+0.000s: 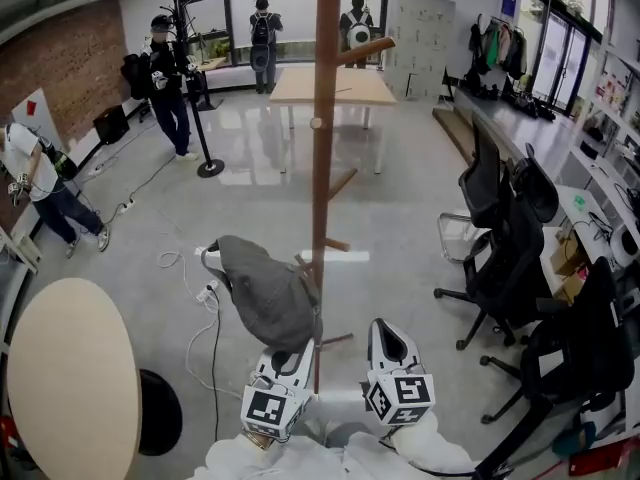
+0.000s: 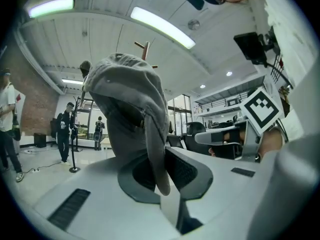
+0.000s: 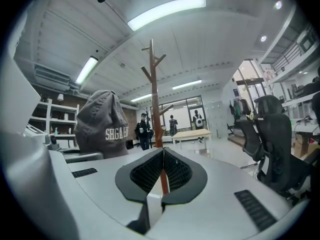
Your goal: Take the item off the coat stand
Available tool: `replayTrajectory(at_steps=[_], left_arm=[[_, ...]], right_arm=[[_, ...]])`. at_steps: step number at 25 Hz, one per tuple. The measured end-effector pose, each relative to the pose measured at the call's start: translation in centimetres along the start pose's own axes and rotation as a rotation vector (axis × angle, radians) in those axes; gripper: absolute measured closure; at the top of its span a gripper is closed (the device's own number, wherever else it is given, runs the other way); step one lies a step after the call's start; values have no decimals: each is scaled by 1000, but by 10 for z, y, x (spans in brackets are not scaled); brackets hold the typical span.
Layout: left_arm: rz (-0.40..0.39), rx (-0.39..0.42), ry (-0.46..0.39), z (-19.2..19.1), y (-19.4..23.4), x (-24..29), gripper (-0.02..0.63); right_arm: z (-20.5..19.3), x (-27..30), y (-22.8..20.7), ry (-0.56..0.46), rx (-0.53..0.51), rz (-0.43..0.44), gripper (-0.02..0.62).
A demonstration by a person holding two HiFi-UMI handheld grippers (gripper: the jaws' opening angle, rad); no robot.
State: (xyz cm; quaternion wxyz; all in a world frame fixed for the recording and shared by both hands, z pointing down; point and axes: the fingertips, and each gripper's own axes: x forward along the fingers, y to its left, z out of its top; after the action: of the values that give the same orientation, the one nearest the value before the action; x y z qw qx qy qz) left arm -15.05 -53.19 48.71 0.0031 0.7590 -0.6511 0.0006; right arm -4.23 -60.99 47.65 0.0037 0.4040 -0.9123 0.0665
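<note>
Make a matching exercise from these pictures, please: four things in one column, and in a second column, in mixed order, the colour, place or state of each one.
Things:
1. cap
2. coat stand
3. round table
4. right gripper

Descriptions:
A. brown wood, standing upright
B. jaws together, holding nothing
C. grey, held by the left gripper
D. beige, at the lower left of the head view

Right pairs: 1-C, 2-A, 3-D, 4-B.

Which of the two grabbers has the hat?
The left gripper: its jaws are shut on the grey cap. The right gripper beside it is shut too, but holds nothing.
</note>
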Motion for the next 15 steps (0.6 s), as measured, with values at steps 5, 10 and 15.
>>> replayTrajectory(at_steps=[5,10,15], left_arm=[[42,13,-11,8,6,-12,584],[42,11,-17,13,0,-36,584],[3,19,-5,14,-11,-64,584]], right_arm=[[-5,-3,7,7,7,6,586],[-10,-28,27,5,9,-7,586],[-22,-63,51,23,20,-42,586]])
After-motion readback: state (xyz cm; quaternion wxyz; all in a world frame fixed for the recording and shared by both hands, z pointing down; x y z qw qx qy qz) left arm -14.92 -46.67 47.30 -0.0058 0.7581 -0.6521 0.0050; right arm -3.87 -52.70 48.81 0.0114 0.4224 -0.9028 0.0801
